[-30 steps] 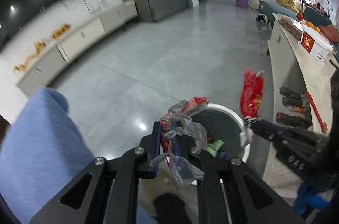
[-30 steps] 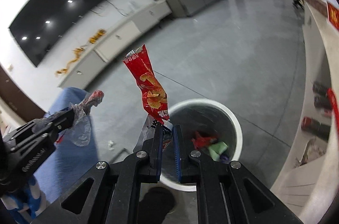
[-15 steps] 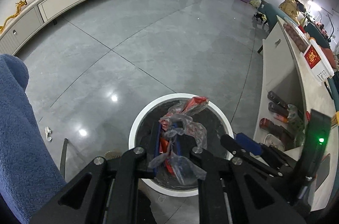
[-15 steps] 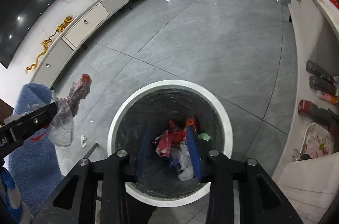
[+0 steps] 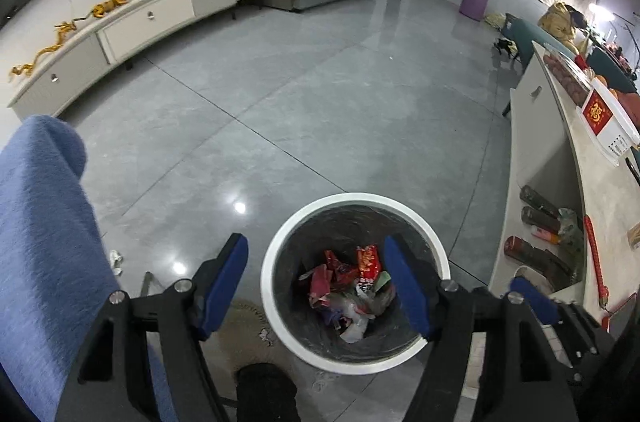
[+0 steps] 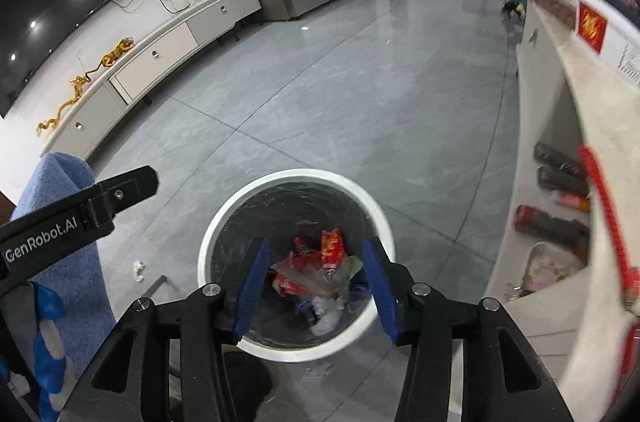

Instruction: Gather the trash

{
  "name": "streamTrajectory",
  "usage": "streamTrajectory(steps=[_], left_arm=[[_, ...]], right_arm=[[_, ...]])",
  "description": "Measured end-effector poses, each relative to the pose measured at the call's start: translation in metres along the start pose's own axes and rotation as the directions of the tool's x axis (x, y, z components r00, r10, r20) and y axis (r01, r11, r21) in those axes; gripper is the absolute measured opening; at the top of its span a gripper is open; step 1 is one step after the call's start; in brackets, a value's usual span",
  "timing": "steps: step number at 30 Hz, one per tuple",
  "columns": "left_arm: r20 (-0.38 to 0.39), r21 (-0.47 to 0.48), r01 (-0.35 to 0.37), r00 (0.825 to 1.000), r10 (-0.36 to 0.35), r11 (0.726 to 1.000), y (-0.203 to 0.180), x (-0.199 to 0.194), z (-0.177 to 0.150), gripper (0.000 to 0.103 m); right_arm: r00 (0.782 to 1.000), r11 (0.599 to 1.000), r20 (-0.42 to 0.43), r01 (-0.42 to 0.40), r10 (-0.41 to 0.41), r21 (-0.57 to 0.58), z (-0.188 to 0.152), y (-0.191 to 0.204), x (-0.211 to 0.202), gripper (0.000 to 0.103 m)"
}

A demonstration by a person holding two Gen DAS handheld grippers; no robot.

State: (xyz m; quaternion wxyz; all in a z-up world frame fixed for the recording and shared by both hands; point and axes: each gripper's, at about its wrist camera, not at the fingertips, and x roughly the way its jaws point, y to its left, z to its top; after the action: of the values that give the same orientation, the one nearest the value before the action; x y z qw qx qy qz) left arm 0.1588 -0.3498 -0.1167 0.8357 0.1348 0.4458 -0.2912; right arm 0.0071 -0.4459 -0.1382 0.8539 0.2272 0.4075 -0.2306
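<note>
With both claws, left claw (image 5: pixel 316 282) and right claw (image 6: pixel 314 286), just spread empty over the white bin (image 5: pixel 276 254), lift clear before seeking the floor scrap (image 5: pixel 116 258) at nine o'clock.

The mouth of the round white-rimmed bin (image 5: pixel 354 200) is left unobstructed; passage is bounded by a blue fabric armrest (image 5: pixel 38 222) leftward and a pale counter (image 5: pixel 560 182) rightward.

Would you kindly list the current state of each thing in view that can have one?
left gripper: open, nothing between its jaws, which have just been opening.
right gripper: open and empty, its jaws have just been opening.
trash bin: upright, uncovered, lined, partly filled.
wrappers: lying loose in the bin's bottom.
paper scrap: still on the floor.
</note>
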Motion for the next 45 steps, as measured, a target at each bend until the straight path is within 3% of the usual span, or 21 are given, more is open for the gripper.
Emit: streamTrajectory(steps=[7, 17, 24, 29, 36, 45], left_arm=[[0.12, -0.043, -0.099, 0.987, 0.103, 0.994, 0.016, -0.063, -0.025, 0.069], [0.269, -0.181, -0.189, 0.934, 0.234, 0.965, 0.063, -0.159, -0.076, 0.069], [0.362, -0.247, -0.245, 0.874, 0.324, 0.937, 0.092, -0.219, -0.113, 0.07], [0.421, -0.292, -0.275, 0.823, 0.381, 0.916, 0.102, -0.251, -0.13, 0.087], [0.454, -0.338, -0.293, 0.782, 0.427, 0.895, 0.108, -0.279, -0.148, 0.101], [0.442, -0.384, -0.334, 0.752, 0.489, 0.861, 0.11, -0.291, -0.167, 0.103]], right_arm=[[0.998, 0.999, 0.047, -0.029, 0.03, -0.016, -0.01, 0.016, -0.036, 0.053], [0.98, 0.991, 0.176, -0.067, 0.087, -0.116, -0.024, 0.068, -0.1, 0.067], [0.966, 0.972, 0.223, -0.084, 0.134, -0.221, -0.042, 0.103, -0.128, 0.081], [0.943, 0.956, 0.291, -0.078, 0.163, -0.283, -0.05, 0.125, -0.151, 0.101], [0.917, 0.944, 0.353, -0.064, 0.184, -0.324, -0.06, 0.141, -0.17, 0.103], [0.898, 0.931, 0.387, -0.06, 0.207, -0.36, -0.075, 0.145, -0.181, 0.103]])
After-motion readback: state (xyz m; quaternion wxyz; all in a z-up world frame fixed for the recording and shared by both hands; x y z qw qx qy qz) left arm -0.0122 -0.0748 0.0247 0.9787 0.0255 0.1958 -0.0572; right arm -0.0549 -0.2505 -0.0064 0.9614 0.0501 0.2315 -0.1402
